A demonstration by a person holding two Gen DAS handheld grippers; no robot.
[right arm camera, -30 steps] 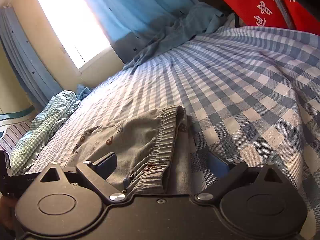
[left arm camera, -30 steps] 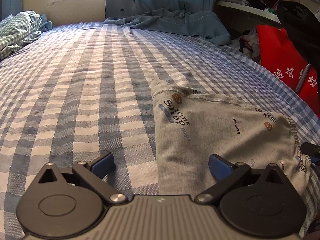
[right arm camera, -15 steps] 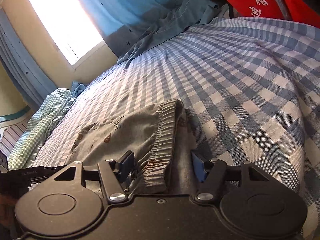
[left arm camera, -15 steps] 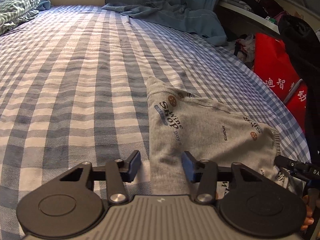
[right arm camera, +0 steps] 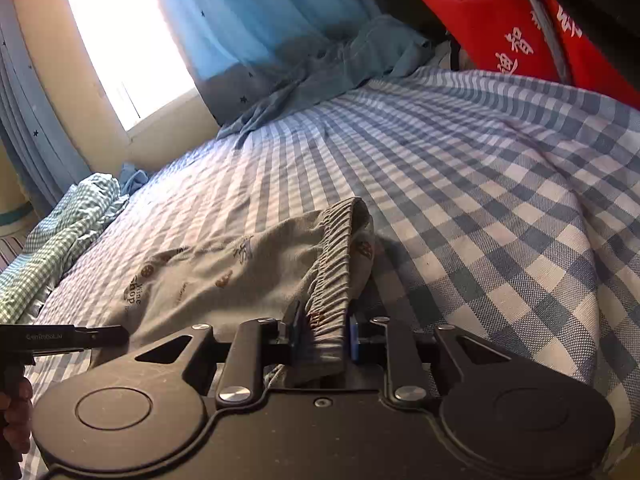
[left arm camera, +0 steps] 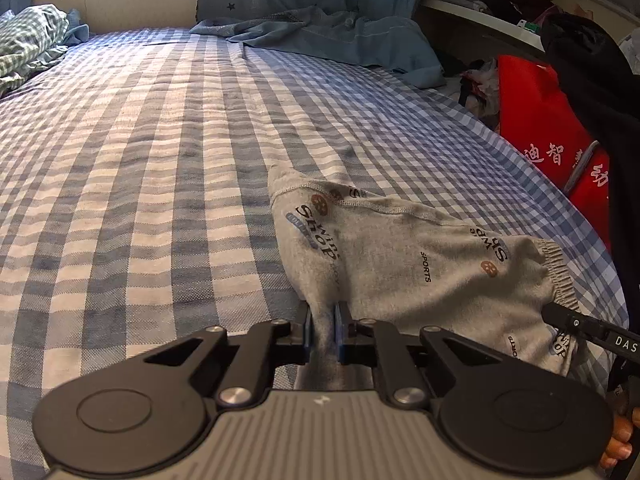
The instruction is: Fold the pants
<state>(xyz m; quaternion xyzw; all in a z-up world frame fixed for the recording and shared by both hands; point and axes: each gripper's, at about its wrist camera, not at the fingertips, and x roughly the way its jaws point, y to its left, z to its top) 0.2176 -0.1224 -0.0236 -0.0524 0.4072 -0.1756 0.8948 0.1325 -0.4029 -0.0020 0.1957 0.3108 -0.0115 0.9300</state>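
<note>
Grey printed pants (left arm camera: 400, 252) are spread on the checked bed sheet (left arm camera: 140, 184), near its right edge. A pinched fold at the pants' left side is clamped by the left gripper (left arm camera: 322, 332). The elastic waistband (right arm camera: 332, 276) is clamped by the right gripper (right arm camera: 322, 338). A red bag (left arm camera: 548, 128) is seen beside the bed.

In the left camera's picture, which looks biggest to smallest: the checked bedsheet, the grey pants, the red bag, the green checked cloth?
1. bedsheet
2. pants
3. red bag
4. green checked cloth

The bag and the cloth are cut off by the frame, so their order is unsure.
</note>
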